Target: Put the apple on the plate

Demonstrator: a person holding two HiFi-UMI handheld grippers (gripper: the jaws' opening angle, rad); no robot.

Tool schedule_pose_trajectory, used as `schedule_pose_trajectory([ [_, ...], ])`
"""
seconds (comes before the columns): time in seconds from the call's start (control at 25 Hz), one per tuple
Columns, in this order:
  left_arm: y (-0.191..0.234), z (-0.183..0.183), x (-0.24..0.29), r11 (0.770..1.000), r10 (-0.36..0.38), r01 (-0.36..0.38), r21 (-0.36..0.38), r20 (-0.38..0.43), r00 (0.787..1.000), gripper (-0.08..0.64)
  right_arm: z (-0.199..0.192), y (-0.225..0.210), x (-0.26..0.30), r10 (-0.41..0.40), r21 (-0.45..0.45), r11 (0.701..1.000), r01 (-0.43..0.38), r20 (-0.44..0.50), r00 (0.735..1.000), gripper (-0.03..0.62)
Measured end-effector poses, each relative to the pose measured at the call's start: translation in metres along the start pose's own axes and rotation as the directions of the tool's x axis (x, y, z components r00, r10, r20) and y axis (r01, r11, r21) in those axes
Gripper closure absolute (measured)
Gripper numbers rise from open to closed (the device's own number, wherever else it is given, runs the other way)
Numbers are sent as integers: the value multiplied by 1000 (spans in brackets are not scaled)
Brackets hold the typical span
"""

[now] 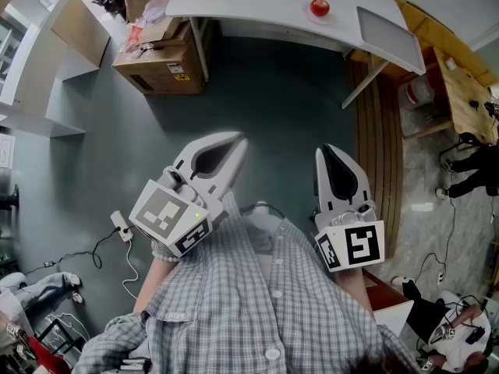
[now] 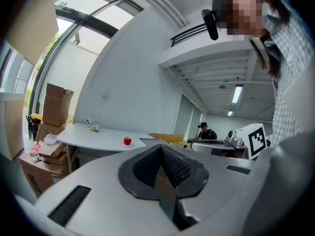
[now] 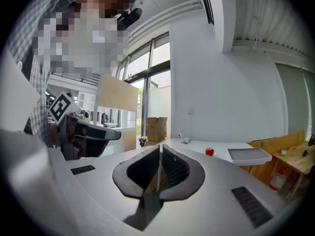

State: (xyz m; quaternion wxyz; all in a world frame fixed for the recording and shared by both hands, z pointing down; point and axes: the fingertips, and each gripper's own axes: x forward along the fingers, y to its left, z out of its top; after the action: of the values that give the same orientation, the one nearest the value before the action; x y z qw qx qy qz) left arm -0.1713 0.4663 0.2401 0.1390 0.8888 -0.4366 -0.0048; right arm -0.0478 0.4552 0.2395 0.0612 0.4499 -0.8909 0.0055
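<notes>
A small, round, glossy red apple (image 1: 320,7) sits on top of a white table (image 1: 257,10), toward the table's right end in the head view. It rests still, with a bright highlight on its skin. Under it lies what looks like a small, pale, round plate (image 1: 310,16). The plate is almost the same white as the tabletop, so its rim is faint and hard to trace. In the two gripper views the apple (image 2: 127,141) (image 3: 209,151) shows only as a tiny red dot on the table's flat top.
</notes>
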Motion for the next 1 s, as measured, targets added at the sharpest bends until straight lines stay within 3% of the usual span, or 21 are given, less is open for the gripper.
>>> schedule_pose_trajectory([
  [0.32,-10,0,1,1000,26,-26,-13,8,1000,551,1,0,-3,50,-4,999,-50,4,999,560],
  [0.64,-19,-7,5,998,50,-49,-26,3,999,551,-4,-21,-7,49,57,997,-51,30,998,560],
  [0.84,-28,-8,17,999,44,-44,-20,-4,999,551,-8,-37,-18,50,-19,999,-49,21,999,560],
  [1.0,-37,-4,29,999,42,-42,18,-9,999,551,-6,-51,-25,72,-1,997,-72,42,997,560],
])
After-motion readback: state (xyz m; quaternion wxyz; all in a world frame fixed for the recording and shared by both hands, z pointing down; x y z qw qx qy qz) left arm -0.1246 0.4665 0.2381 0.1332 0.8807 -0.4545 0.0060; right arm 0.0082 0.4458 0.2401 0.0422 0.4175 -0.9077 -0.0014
